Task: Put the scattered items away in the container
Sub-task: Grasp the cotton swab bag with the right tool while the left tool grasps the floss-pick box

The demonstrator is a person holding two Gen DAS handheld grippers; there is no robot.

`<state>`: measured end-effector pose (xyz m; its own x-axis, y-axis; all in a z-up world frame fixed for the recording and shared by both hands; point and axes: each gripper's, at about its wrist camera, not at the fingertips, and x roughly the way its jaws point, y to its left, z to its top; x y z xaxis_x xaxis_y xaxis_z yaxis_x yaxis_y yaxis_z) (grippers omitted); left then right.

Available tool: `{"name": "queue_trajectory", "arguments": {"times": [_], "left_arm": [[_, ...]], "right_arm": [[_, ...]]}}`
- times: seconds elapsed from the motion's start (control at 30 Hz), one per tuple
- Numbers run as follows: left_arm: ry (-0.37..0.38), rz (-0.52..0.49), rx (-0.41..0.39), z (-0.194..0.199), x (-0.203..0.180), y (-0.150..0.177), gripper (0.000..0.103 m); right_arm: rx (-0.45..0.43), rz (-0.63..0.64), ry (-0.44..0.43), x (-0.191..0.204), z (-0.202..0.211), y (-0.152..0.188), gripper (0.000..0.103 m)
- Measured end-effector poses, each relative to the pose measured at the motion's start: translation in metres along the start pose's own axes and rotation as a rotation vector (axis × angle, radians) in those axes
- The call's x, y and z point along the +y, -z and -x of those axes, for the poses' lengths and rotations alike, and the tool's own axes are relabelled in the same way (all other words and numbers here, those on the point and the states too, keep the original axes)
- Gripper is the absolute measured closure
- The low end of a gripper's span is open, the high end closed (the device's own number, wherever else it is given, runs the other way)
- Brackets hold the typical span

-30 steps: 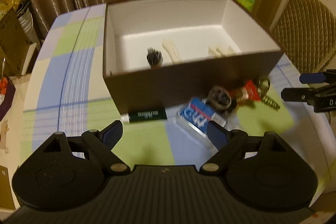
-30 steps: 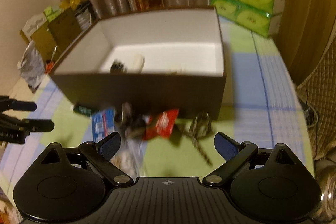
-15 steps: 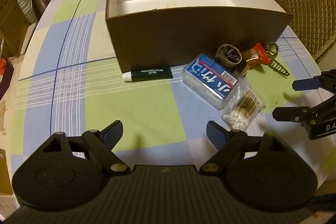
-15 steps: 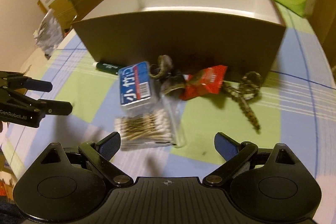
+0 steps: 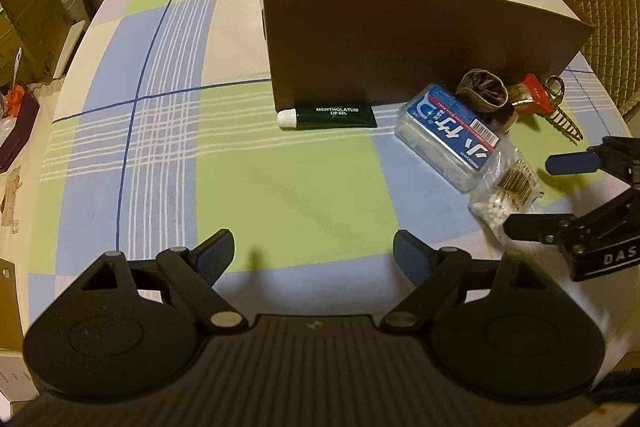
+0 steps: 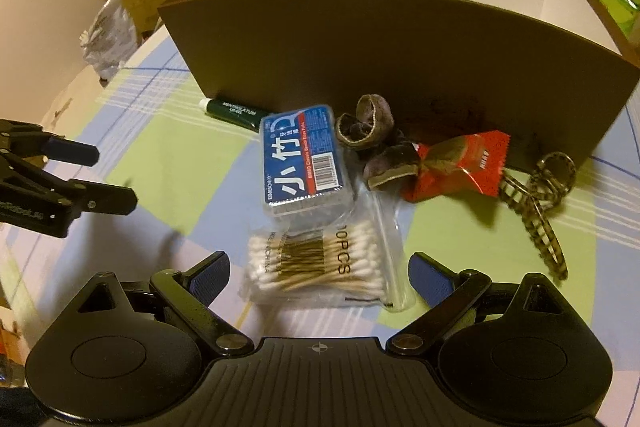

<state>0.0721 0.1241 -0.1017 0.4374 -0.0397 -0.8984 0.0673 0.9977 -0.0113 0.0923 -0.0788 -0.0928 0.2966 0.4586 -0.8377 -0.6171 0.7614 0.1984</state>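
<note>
Your left hand-held gripper [image 5: 313, 254] sits at the bottom of the left wrist view, jaws wide apart w/ nothing between them, only bare checked cloth of the table [image 5: 168, 75] under it. Your right hand-held gripper [image 6: 319, 271] is bottom centre of the right wrist view, jaws also wide, w/ the swab bag [image 6: 316, 267] lying between the blue pads; pads don't press on it, so nothing's held.

The box [image 5: 420, 39], brown outside and white inside, fills the upper centre-right of the left view and the upper half of the right view. It stands on the table; you can't see its floor from here.

Everything loose lies on the table in front of the box's near wall:
- Lip gel tube [image 5: 328, 116]: dark green, white cap to the left, right against the wall's base, centre of the left view.
- Floss case [image 6: 304, 159]: clear w/ blue label, mid-frame in the right view, its near end touching the swab bag.
- Scrunchie [image 6: 374, 139]: dark, just right of the case, close to the wall.
- Red packet [image 6: 468, 163]: right of the scrunchie, touching it.
- Hair claw [image 6: 536, 203]: patterned, furthest right, its teeth pointing toward lower right.

In the left view, your right gripper shows at the right edge, above the swab bag.
</note>
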Motion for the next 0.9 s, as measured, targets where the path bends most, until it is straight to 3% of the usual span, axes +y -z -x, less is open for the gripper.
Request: {"name": "queue_trajectory", "arguments": {"times": [0.1,0.13,0.17,0.33,0.7,0.9], "left_arm": [[0.003,-0.001,0.004,-0.002,0.002,0.000,0.019],[0.004,-0.002,0.005,-0.003,0.002,-0.001,0.019],[0.006,-0.004,0.006,-0.004,0.002,-0.001,0.019],[0.015,-0.011,0.008,-0.007,0.002,-0.002,0.019],[0.068,-0.100,-0.010,-0.016,-0.019,-0.011,0.019],[0.133,-0.175,-0.024,-0.022,-0.036,-0.020,0.019]], "right_arm": [[-0.005,0.014,0.017,0.001,-0.008,0.000,0.010],[-0.002,0.019,0.025,0.002,-0.009,0.000,0.013],[0.002,0.021,0.021,0.001,-0.010,0.001,0.024],[-0.004,0.030,0.028,0.001,-0.007,0.006,0.034],[0.039,0.022,0.044,-0.013,0.017,0.023,0.035],[0.037,-0.064,0.107,-0.040,0.037,0.034,0.035]]}}
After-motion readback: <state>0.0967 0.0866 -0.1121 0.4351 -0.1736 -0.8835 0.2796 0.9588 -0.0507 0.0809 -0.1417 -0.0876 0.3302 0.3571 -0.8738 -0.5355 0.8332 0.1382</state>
